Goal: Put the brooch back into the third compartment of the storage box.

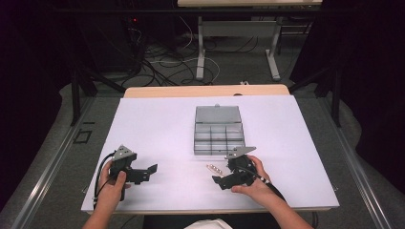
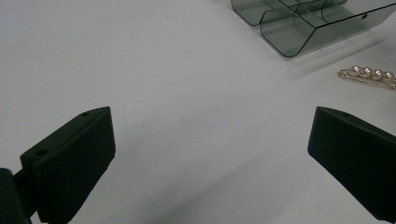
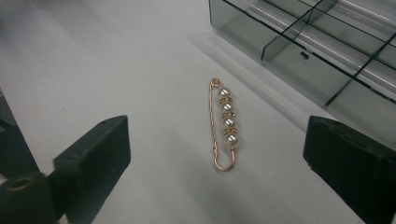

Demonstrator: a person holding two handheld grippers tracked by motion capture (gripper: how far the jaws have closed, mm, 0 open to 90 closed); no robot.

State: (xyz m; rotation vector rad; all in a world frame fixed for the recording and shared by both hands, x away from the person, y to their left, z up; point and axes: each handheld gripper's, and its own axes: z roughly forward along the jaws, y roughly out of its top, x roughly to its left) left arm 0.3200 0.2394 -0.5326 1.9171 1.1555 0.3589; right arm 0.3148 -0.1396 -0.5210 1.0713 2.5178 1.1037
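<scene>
The pearl pin [image 3: 225, 125] lay flat on the white counter [image 1: 157, 129], just in front of the grey compartment box [image 1: 218, 137] and apart from it. I judged the work barely begun: the pin was still untouched, and the box compartments I could see held nothing. My right hand-held gripper [image 3: 219, 163] hovered over the pin with its jaws spread wide either side of it, gripping nothing. My left hand-held gripper [image 2: 210, 154] waited well off to the side, jaws likewise wide apart over bare counter. Picking up the pin and placing it in a compartment remained. Both gripper views cut off the box's far compartments, and I could not make out the pin's clasp.
</scene>
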